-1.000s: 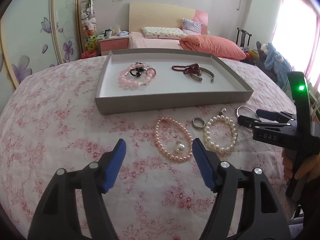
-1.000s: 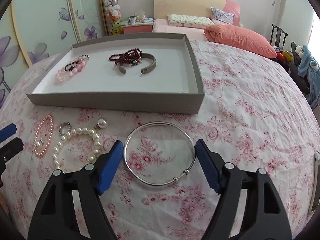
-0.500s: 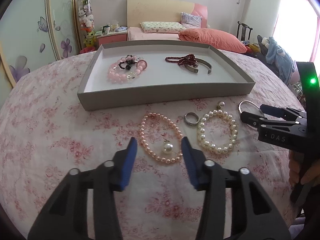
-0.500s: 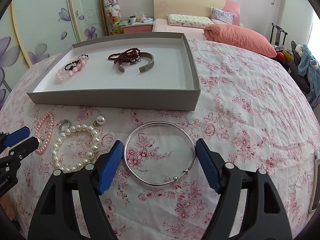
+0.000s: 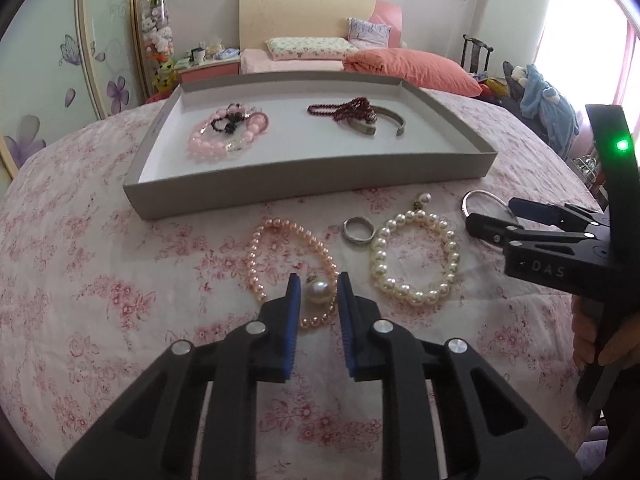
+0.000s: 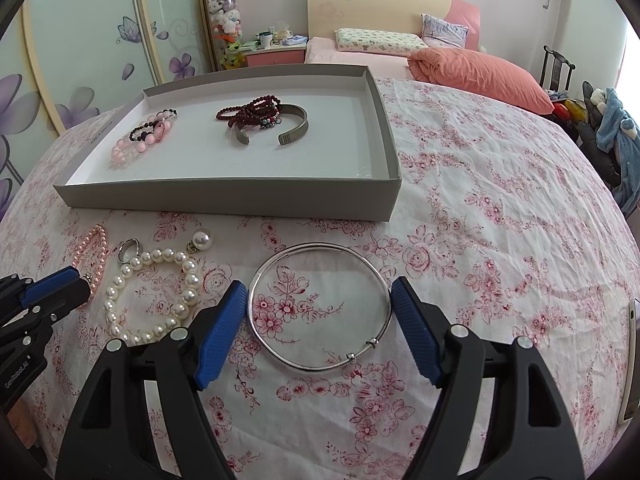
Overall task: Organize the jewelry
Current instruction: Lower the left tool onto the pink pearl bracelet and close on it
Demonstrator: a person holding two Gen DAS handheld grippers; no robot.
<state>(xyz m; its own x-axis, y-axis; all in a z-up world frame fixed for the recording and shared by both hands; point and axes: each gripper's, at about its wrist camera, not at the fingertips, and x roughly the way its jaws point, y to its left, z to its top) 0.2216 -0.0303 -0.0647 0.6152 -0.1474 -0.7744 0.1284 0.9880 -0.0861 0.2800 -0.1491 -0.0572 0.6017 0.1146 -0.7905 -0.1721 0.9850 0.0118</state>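
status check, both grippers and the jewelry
Left gripper: jaws nearly closed around the pearl pendant of the pink bracelet. Right gripper: open, straddling the silver bangle. Tray ahead, path unobstructed.

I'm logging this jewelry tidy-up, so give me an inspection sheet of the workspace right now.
Surface: floral cloth, wrinkled.
Job's things: grey tray holds pink beads, dark red beads and a cuff; outside lie a pink pearl bracelet, ring, white pearl bracelet and silver bangle.
Clutter: nothing seen.
Grippers: left gripper nearly closed around a single pearl; right gripper open, straddling the bangle.
Cables: nothing seen.
Surroundings: bed, wardrobe doors.
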